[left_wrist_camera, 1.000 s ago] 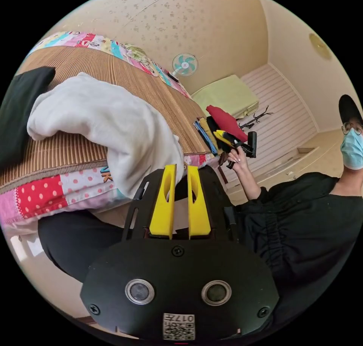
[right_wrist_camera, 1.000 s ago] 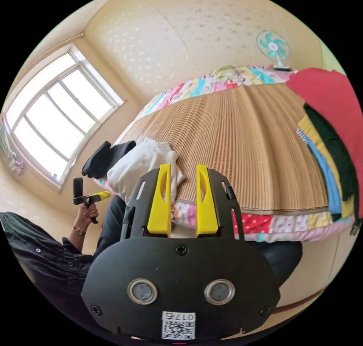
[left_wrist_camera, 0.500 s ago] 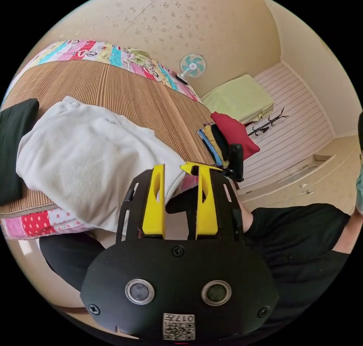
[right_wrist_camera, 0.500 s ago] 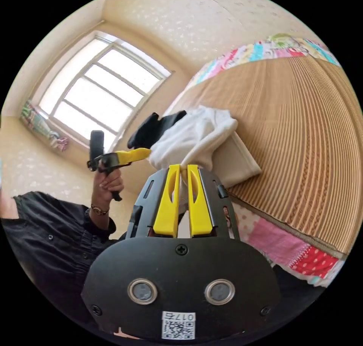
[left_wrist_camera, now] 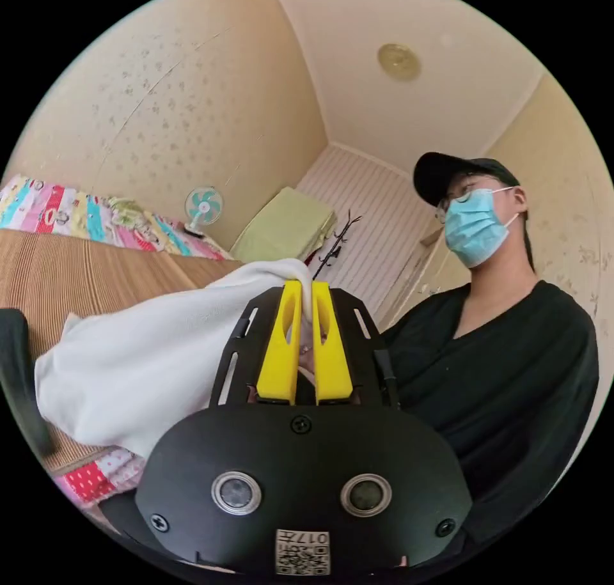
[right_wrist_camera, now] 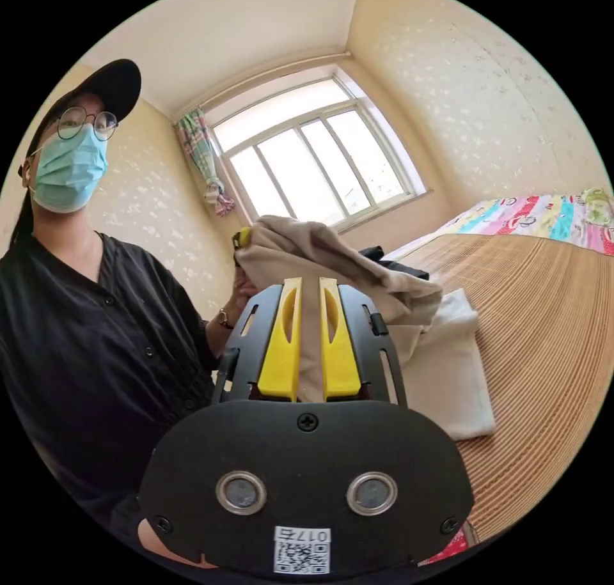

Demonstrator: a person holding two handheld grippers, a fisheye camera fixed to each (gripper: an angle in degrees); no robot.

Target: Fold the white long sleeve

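The white long sleeve (left_wrist_camera: 134, 361) hangs from my left gripper (left_wrist_camera: 306, 289), whose yellow jaws are shut on a bunched edge of it; the rest drapes down to the left onto the bamboo mat (left_wrist_camera: 57, 272). In the right gripper view the same garment (right_wrist_camera: 332, 259) is lifted in a ridge. My right gripper (right_wrist_camera: 310, 286) is shut on a fold that runs down between its jaws. The left gripper (right_wrist_camera: 242, 237) shows at the cloth's upper left, held by a hand (right_wrist_camera: 245, 286). A lower part of the garment (right_wrist_camera: 451, 371) still lies on the mat (right_wrist_camera: 543, 329).
A black garment (right_wrist_camera: 384, 256) lies behind the white one, also at the edge (left_wrist_camera: 16, 361). A patchwork quilt (left_wrist_camera: 77, 211) borders the bed. A small fan (left_wrist_camera: 203, 206) stands by the wall. The person in black (left_wrist_camera: 505, 367) sits close behind both grippers. A window (right_wrist_camera: 313, 156) is beyond.
Both grippers have closed on the white garment and raised it off the mat. Both cameras have tilted upward, bringing the person and ceiling into view.
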